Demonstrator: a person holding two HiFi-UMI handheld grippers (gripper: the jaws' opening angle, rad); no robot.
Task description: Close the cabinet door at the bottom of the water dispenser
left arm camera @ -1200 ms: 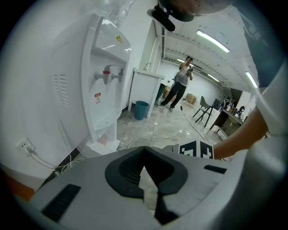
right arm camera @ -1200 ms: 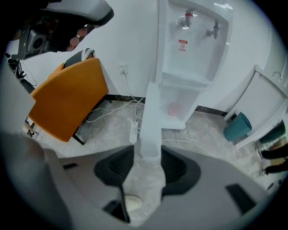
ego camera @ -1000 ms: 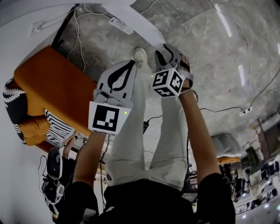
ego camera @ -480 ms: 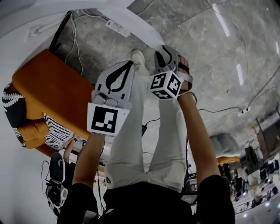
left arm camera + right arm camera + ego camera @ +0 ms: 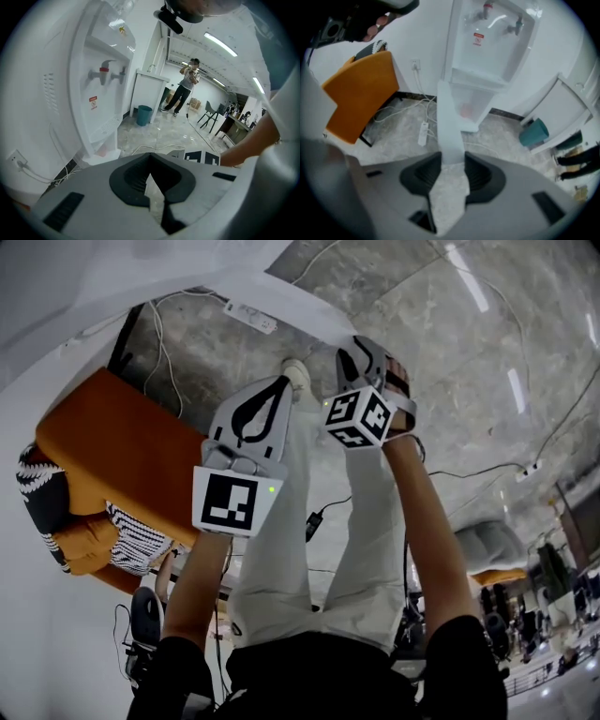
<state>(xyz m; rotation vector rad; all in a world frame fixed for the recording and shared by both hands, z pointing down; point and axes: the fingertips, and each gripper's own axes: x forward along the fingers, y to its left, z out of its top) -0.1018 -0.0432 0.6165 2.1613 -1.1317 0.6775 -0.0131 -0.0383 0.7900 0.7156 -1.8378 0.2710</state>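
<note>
Since the earlier frame the power strip (image 5: 248, 317) has slid a little lower in the head view, and the right gripper's (image 5: 453, 157) jaws have just been closing. We find the cabinet door (image 5: 450, 117) standing open at the foot of the water dispenser (image 5: 487, 47). It runs edge-on from the upper centre to the middle of the right gripper view, where its free edge sits between those jaws. They stand fairly wide with the pads flush on both faces, so we read a grip on the door, though the wide lens makes contact hard to confirm. We judge the step as taking hold before the swing. Next we must sweep that edge sideways toward the cabinet opening without letting it slip. Our left gripper (image 5: 151, 161), at the lower centre of its own view, is pinched together and empty. Both forearms (image 5: 427, 521) reach up the head view, with the right gripper tipped steeply down and an orange chair (image 5: 112, 446) at the left.
</note>
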